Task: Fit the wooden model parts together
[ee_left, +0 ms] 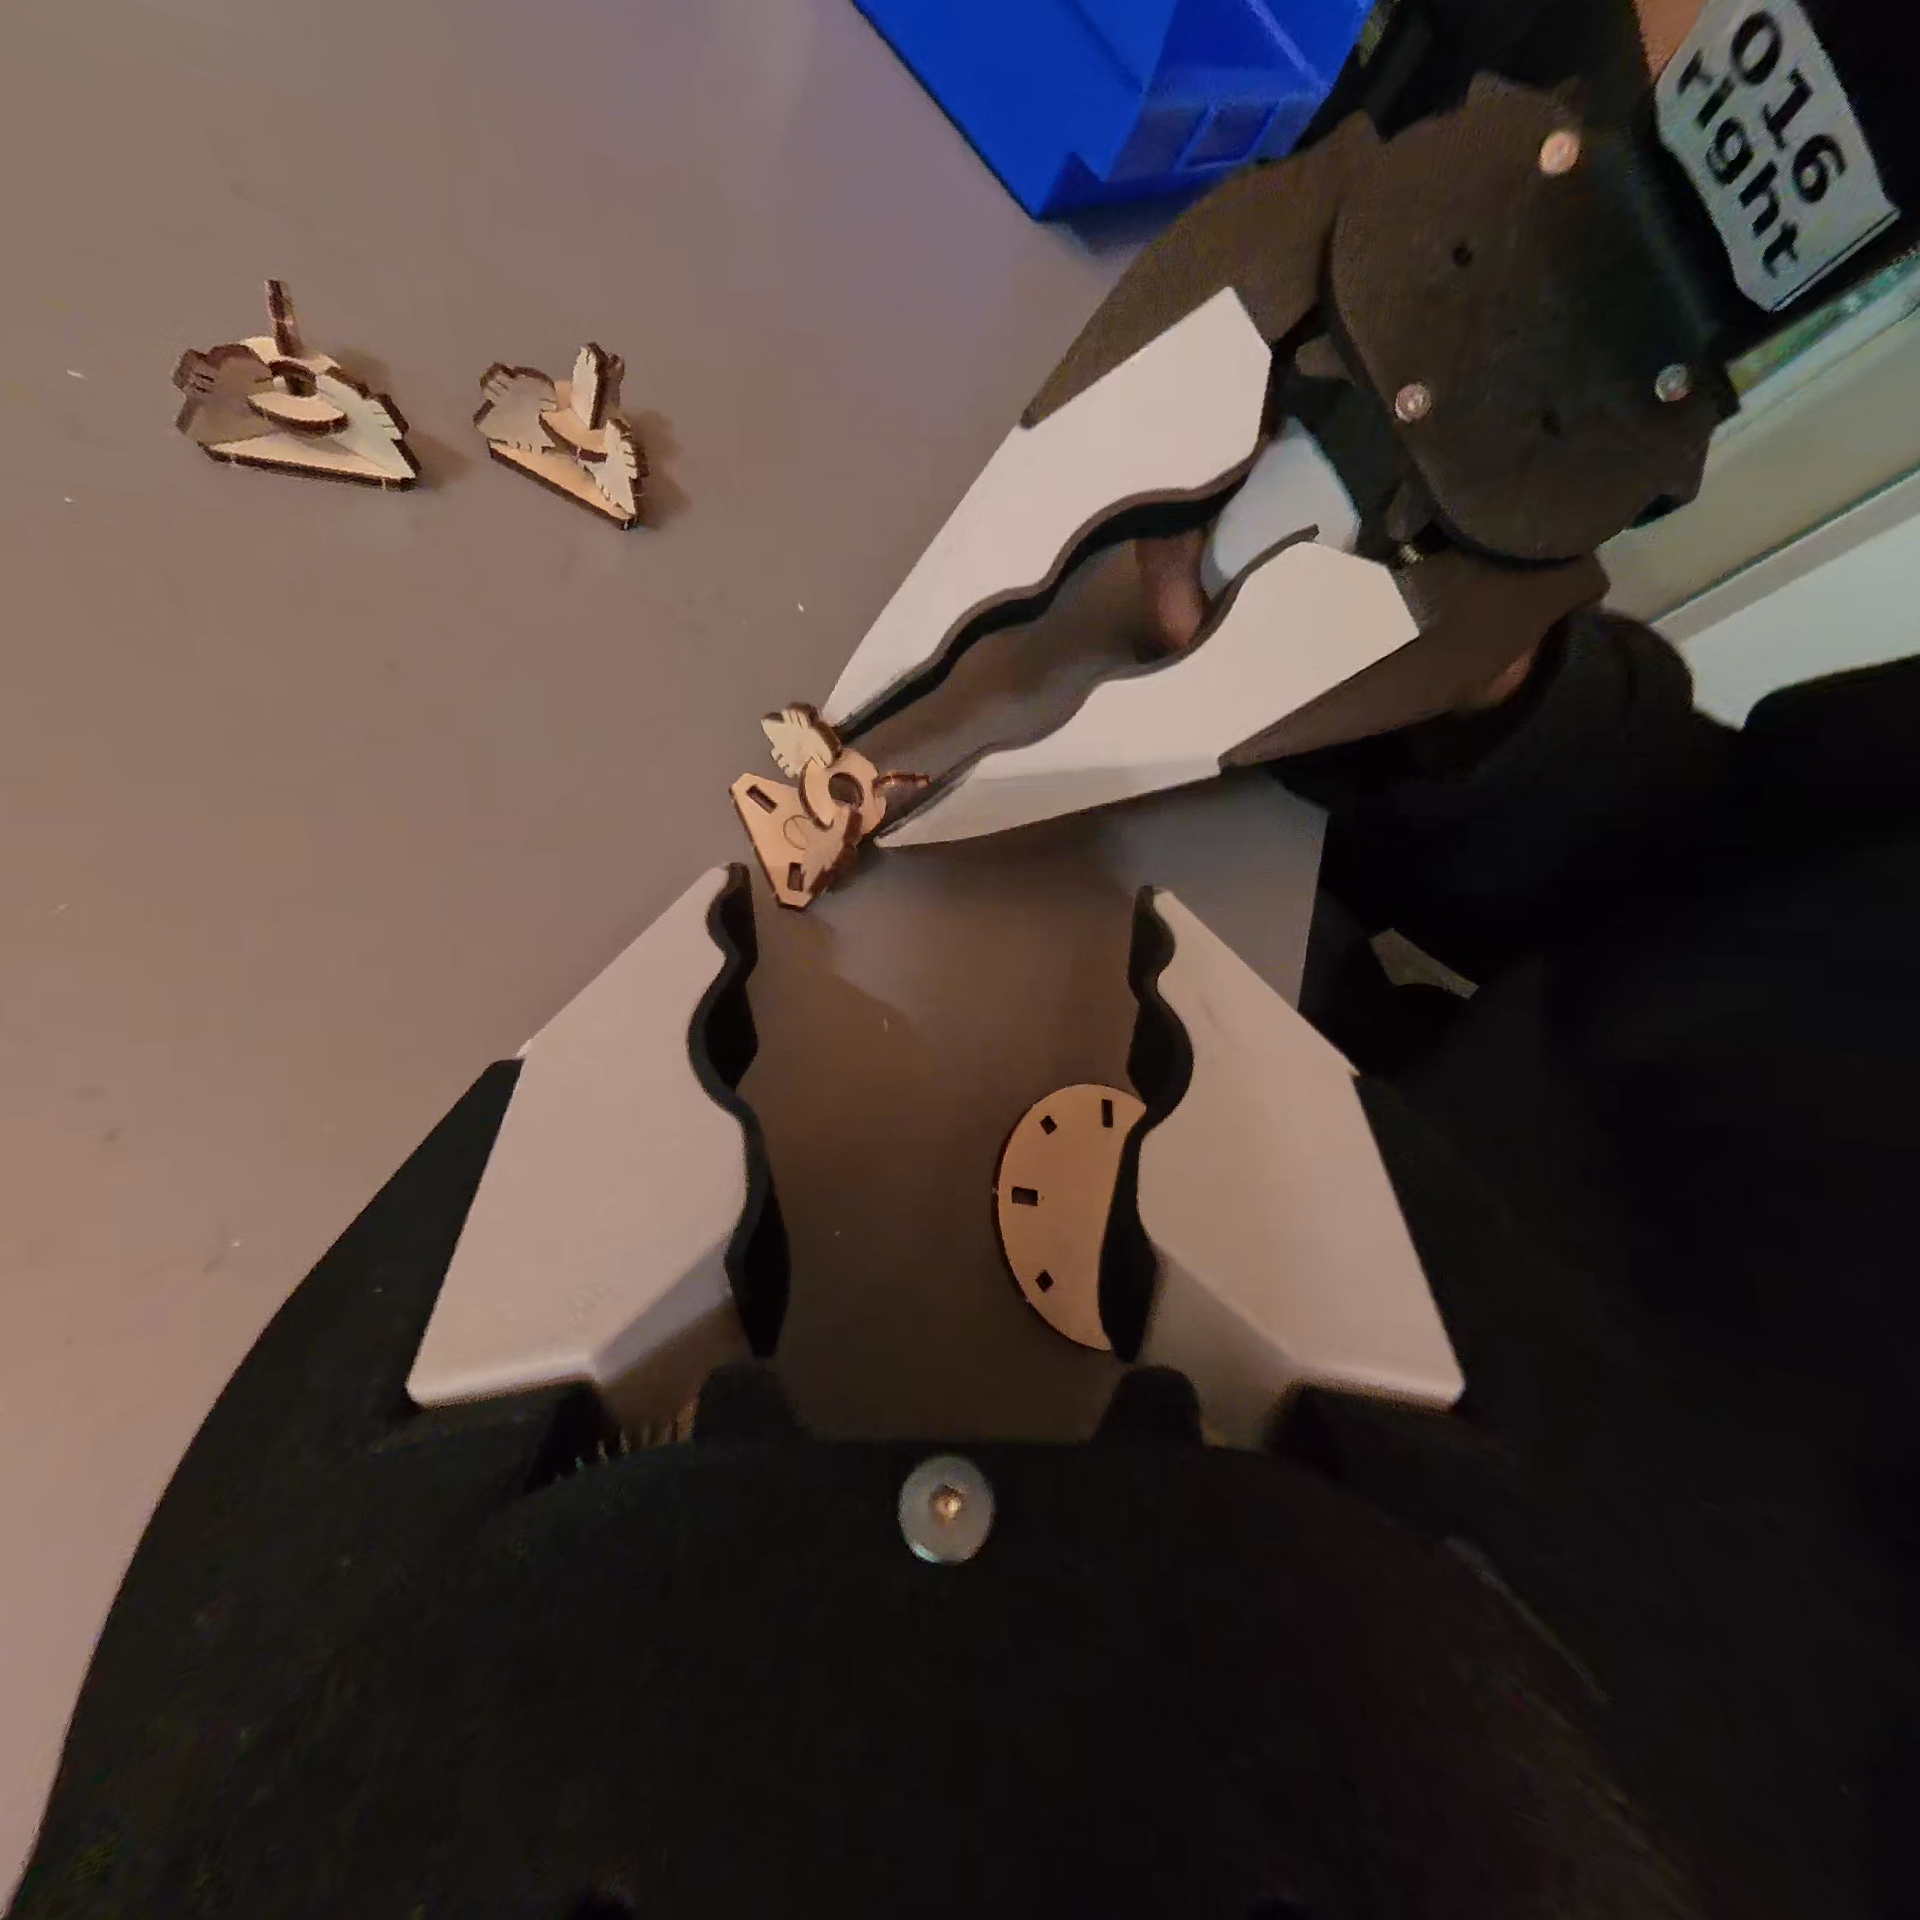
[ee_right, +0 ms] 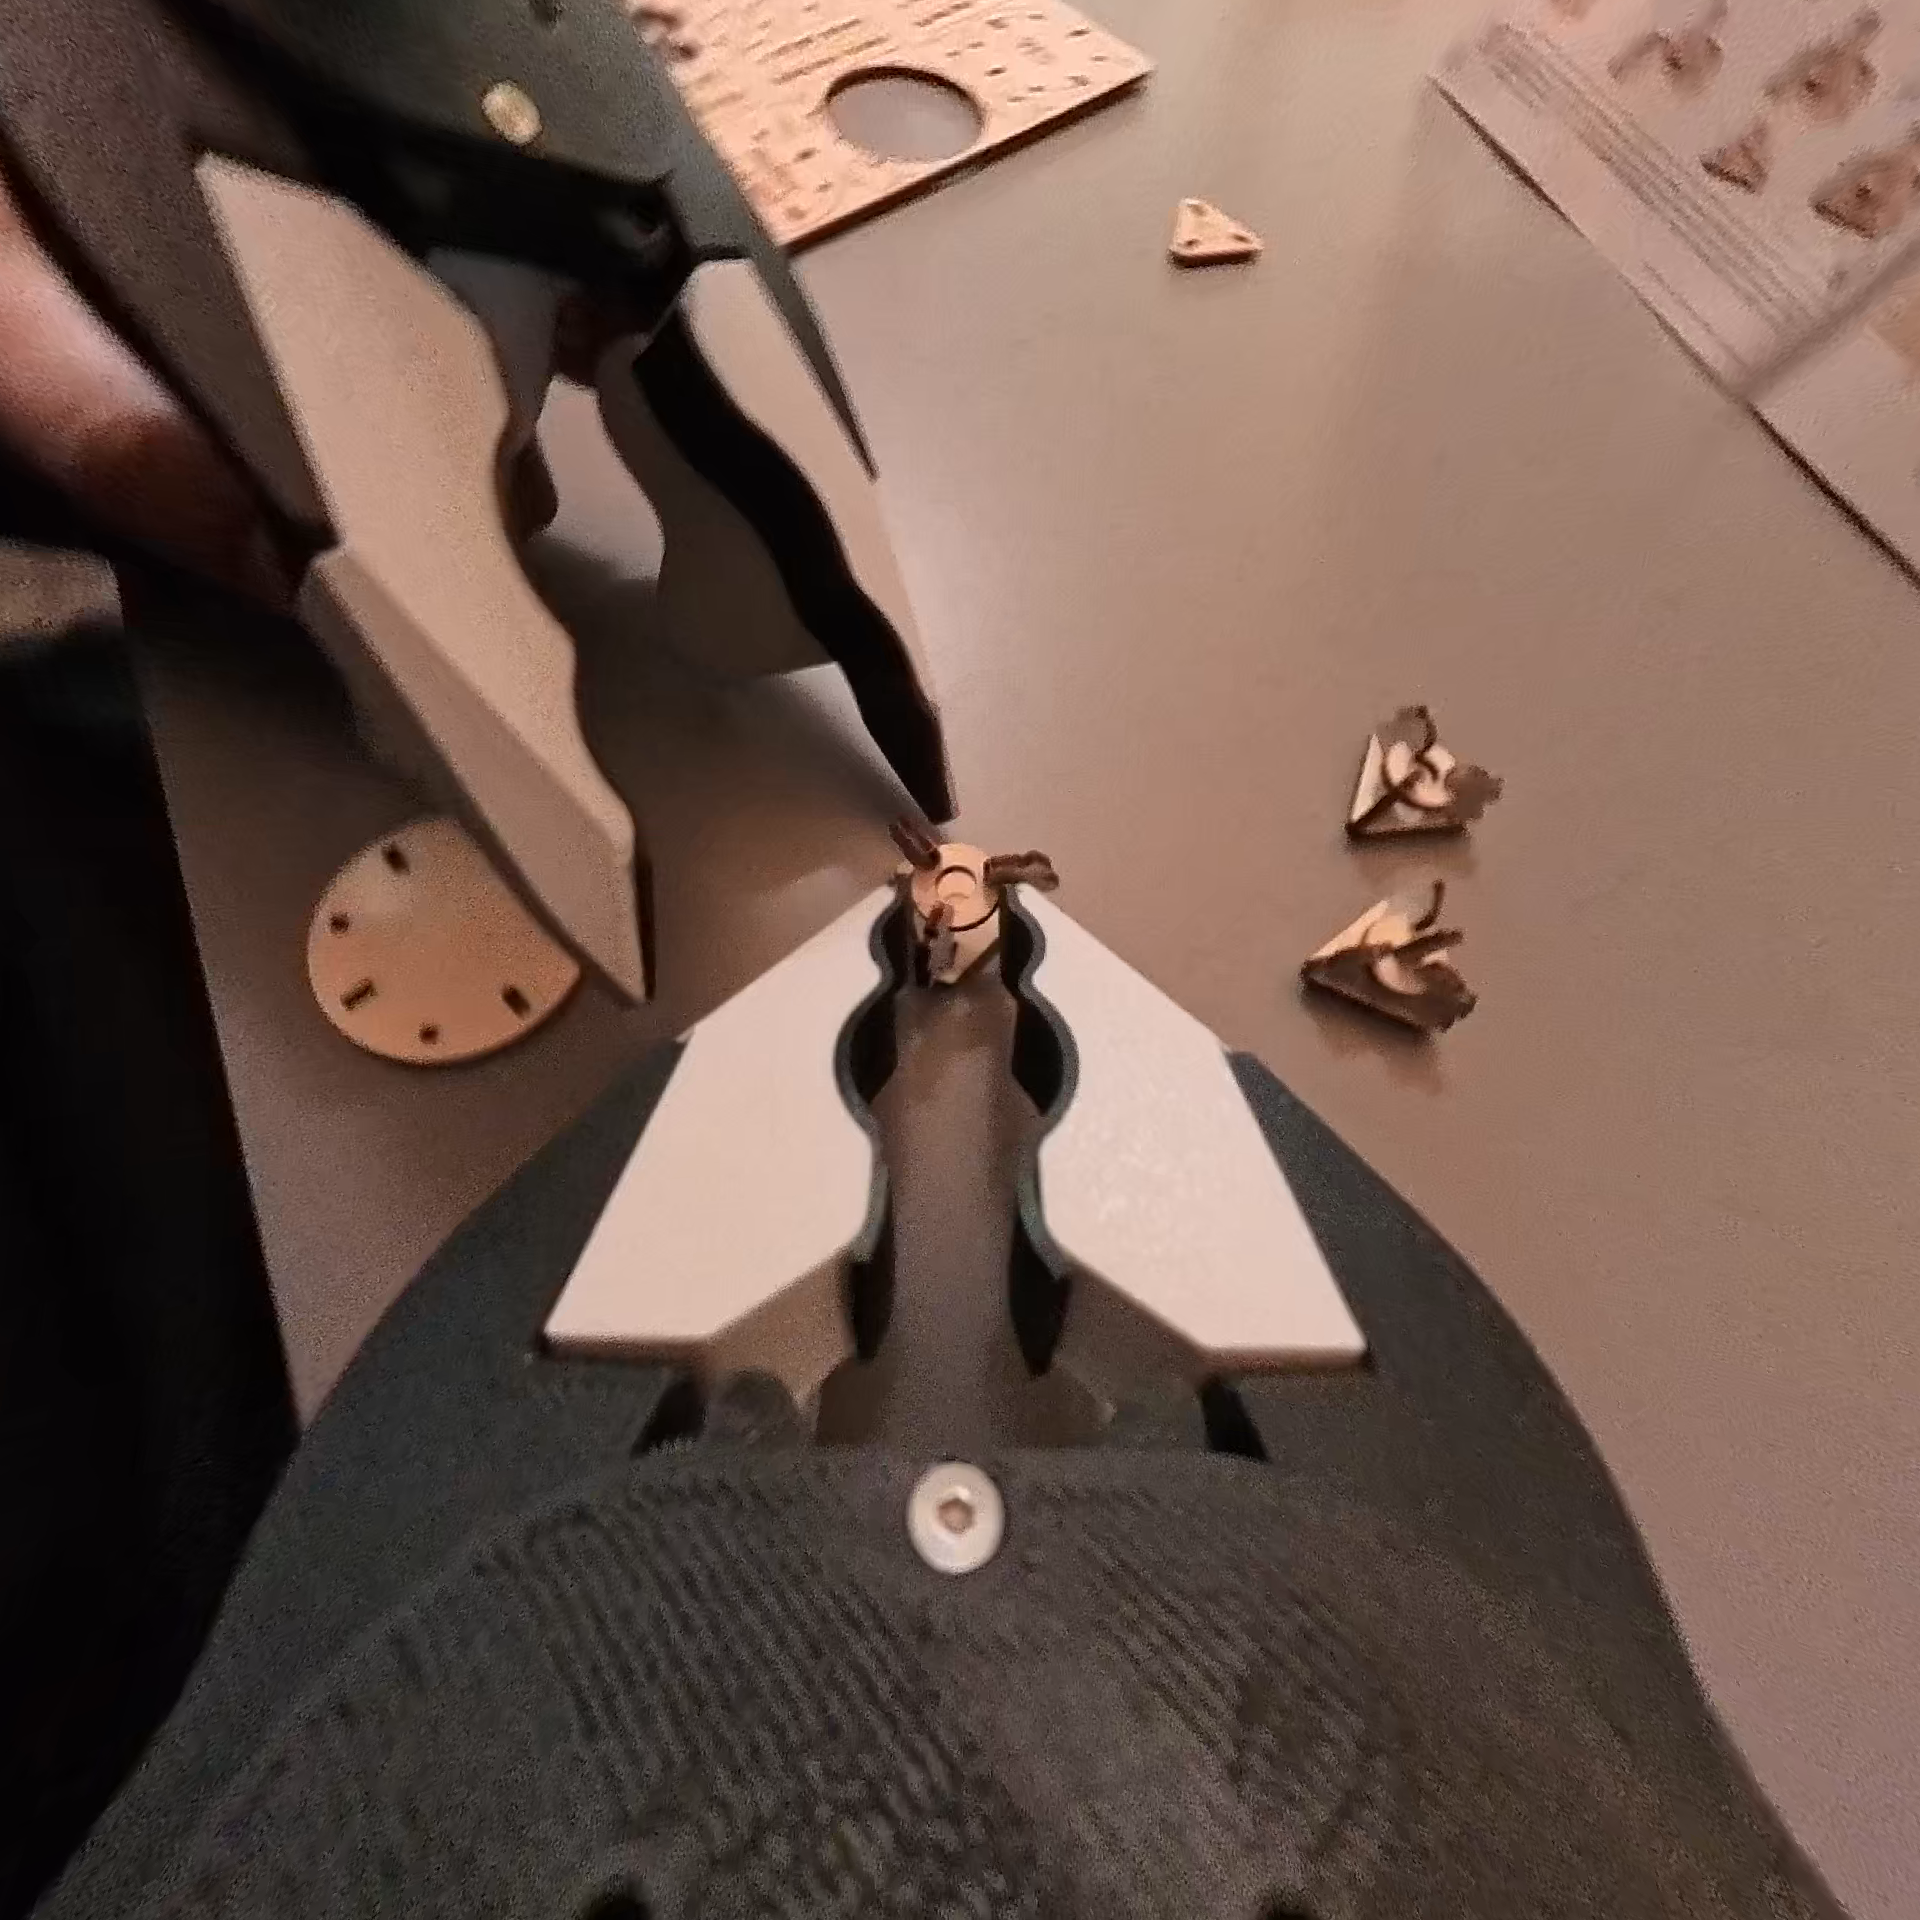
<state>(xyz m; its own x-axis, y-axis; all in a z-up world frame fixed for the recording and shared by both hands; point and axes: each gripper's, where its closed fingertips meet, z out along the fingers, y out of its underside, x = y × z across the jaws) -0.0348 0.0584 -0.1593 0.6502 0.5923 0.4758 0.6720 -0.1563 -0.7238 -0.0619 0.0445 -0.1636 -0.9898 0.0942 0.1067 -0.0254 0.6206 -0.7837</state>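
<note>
My right gripper [ee_right: 956, 920] is shut on a small wooden assembly [ee_right: 958, 896], a triangular plate with a ring and wing-shaped pieces, and holds it at the fingertips just above the grey table [ee_right: 1247, 540]. The left wrist view shows the same gripper [ee_left: 868, 779] pinching the assembly [ee_left: 795, 831]. My left gripper [ee_left: 940, 894] is open and empty. Its fingertips [ee_left: 732, 894] stand close beside the assembly, and I cannot tell if they touch it. A round slotted wooden disc [ee_left: 1060, 1216] lies on the table under my left gripper and shows in the right wrist view [ee_right: 416, 966].
Two more wooden assemblies [ee_left: 296, 400] [ee_left: 566, 436] stand on the table, also in the right wrist view [ee_right: 1413, 779] [ee_right: 1387, 966]. A loose triangle piece [ee_right: 1214, 234], a cut wooden sheet [ee_right: 894, 114] and a printed paper sheet [ee_right: 1714, 177] lie farther off. A blue bin [ee_left: 1122, 83] stands at the back. Less than 4 cm separates the two grippers' tips.
</note>
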